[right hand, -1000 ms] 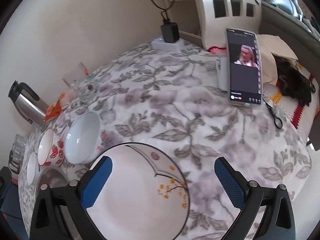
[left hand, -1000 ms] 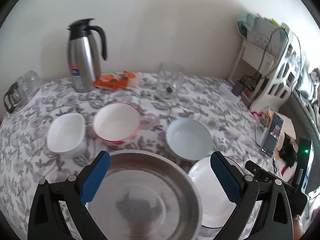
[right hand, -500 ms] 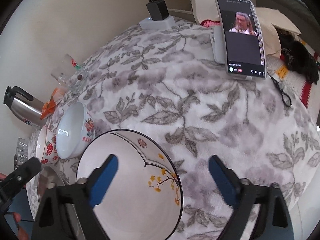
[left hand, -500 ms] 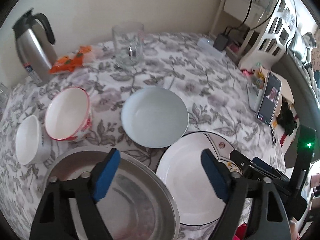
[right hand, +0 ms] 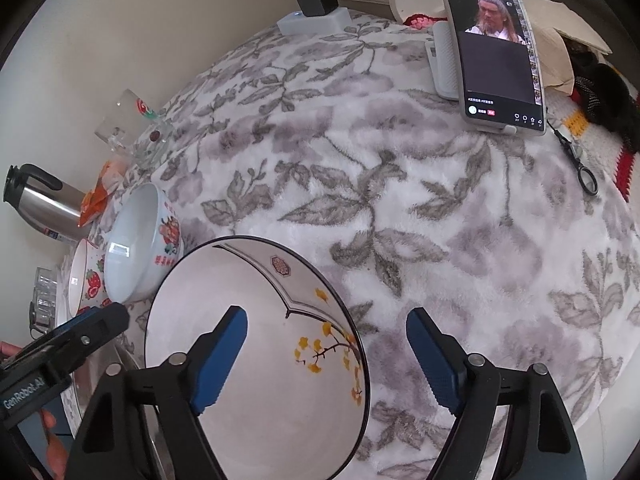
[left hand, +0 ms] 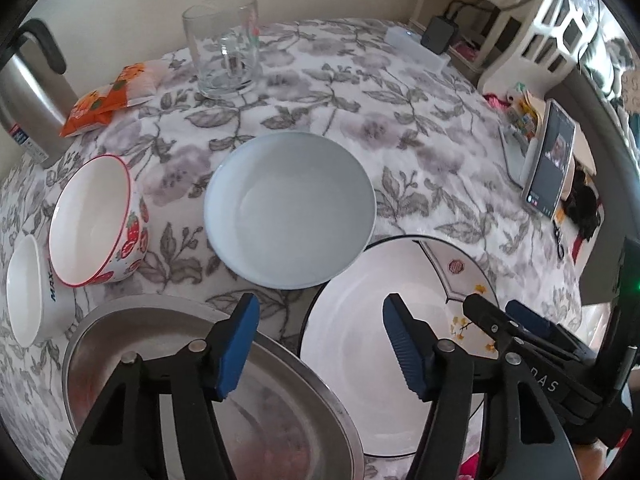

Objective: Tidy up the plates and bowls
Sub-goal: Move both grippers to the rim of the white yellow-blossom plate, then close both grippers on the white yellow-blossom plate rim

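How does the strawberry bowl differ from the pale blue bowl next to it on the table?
The strawberry bowl has a red rim and red strawberries on its white outside; the pale blue bowl shows a plain inside with no coloured rim. The strawberry bowl looks narrower and deeper, the pale blue bowl wider and shallower. Both stand upright and empty on the floral tablecloth, untouched by either gripper.

A glass mug is standing at twelve o'clock on the flowered cloth, an orange packet and steel flask at ten; a phone is playing video at two.
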